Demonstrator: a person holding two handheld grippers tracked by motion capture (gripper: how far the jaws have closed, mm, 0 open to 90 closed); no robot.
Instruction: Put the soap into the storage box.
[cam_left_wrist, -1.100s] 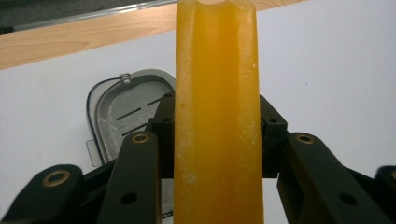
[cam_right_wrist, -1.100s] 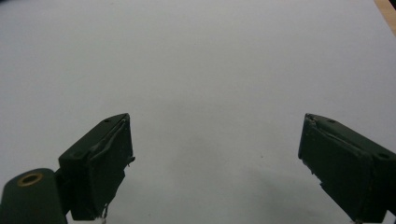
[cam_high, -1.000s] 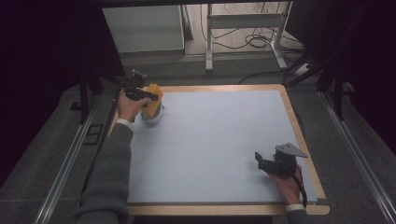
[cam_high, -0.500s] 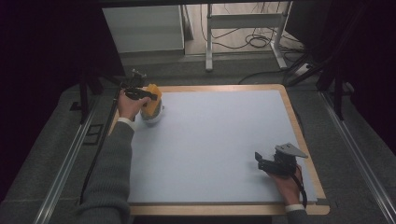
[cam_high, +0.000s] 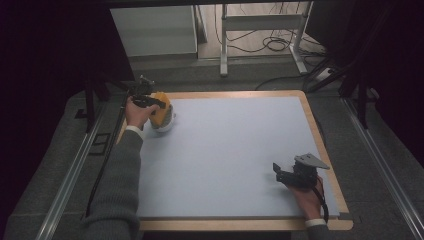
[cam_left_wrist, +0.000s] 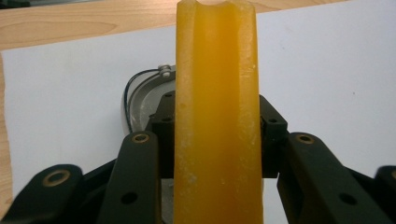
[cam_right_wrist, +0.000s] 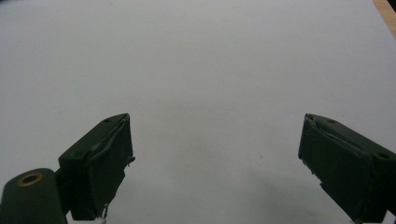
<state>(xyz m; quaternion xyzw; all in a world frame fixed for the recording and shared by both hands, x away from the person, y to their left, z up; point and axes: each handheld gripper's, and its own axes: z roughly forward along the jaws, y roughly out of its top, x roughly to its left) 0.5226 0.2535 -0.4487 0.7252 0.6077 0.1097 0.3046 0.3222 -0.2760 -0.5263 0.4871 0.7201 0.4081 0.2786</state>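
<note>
Pinching yellow block (cam_left_wrist: 217, 116): left gripper (cam_left_wrist: 217, 140) jaws; right gripper (cam_right_wrist: 215, 163) jaws spread; no writing legible.

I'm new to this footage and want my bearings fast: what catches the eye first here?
The yellow-orange piece stands out, clamped between the left gripper jaws at the mat's far left corner, above a small grey device. The right gripper rests open over the bare pale mat near its right edge.

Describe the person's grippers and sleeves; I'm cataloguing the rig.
Both grippers are black. The right gripper carries a grey three-cornered plate and a black cable by the wrist; its fingers are blocky, with a brass-coloured pivot ring. The left gripper has similar rings. Grey sleeves, white cuffs.
</note>
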